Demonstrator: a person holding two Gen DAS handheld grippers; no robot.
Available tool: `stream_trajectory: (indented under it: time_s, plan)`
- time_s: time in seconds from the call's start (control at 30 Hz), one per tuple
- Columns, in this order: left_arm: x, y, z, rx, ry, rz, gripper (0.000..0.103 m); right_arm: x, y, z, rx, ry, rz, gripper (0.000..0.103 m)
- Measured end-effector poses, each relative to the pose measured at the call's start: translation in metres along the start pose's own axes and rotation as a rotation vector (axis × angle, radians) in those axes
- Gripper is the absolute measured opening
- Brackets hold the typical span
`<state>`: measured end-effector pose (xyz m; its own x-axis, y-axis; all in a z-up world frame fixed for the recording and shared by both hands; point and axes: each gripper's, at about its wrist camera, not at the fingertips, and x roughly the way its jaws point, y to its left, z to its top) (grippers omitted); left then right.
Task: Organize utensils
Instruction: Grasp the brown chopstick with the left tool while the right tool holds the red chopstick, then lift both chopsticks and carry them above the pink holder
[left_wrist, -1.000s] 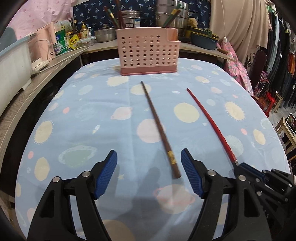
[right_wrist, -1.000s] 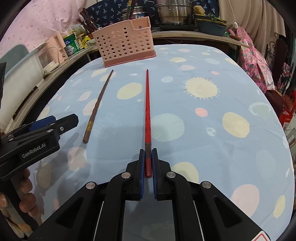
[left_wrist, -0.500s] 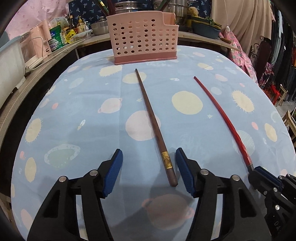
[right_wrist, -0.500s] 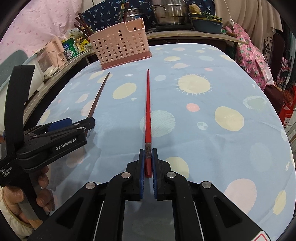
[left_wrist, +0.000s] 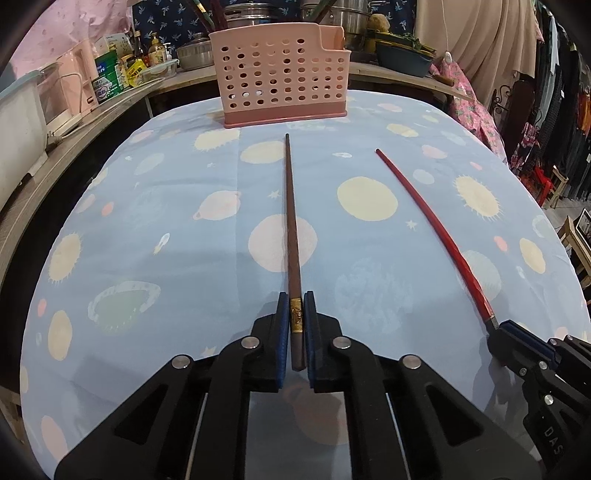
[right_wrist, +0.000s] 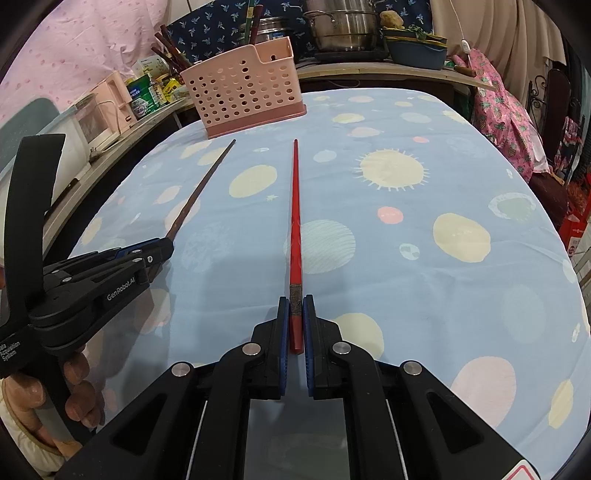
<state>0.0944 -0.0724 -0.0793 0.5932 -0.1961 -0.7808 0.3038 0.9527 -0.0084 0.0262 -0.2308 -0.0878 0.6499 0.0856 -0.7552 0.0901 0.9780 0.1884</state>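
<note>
A brown chopstick (left_wrist: 290, 206) with a gold band lies on the blue planet-print tablecloth (left_wrist: 147, 229), its thin tip toward the pink perforated utensil basket (left_wrist: 280, 74). My left gripper (left_wrist: 296, 317) is shut on its thick end at the gold band. A red chopstick (right_wrist: 295, 214) lies parallel to the right, and my right gripper (right_wrist: 295, 314) is shut on its thick end. Each gripper shows in the other's view: the right gripper (left_wrist: 506, 332) and the left gripper (right_wrist: 162, 247), held by a hand (right_wrist: 77, 391).
The basket (right_wrist: 243, 92) stands at the table's far edge. Behind it a wooden counter (left_wrist: 406, 74) carries steel pots, bottles, tins and a cup of chopsticks. A white appliance (left_wrist: 22, 122) sits left. Clothes and chairs (left_wrist: 554, 110) crowd the right side.
My left gripper moved forward over the brown chopstick's thick end and its jaws went from wide open to shut on it. The right gripper kept still, holding the red chopstick.
</note>
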Motion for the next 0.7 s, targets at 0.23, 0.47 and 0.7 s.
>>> stream_trajectory:
  time_s: [0.23,0.47,0.7]
  plan:
    - [-0.004,0.002,-0.004,-0.001,0.005,-0.005,0.007,0.000,0.002,0.000,-0.003,0.003,0.007,0.007]
    - [-0.012,0.006,-0.009,-0.006,0.006,-0.004,0.007,-0.003,0.008,0.002,-0.016,-0.006,0.018,0.007]
    - [-0.032,0.015,-0.009,-0.020,-0.021,-0.004,0.007,-0.010,0.014,0.007,-0.028,-0.028,0.027,0.007]
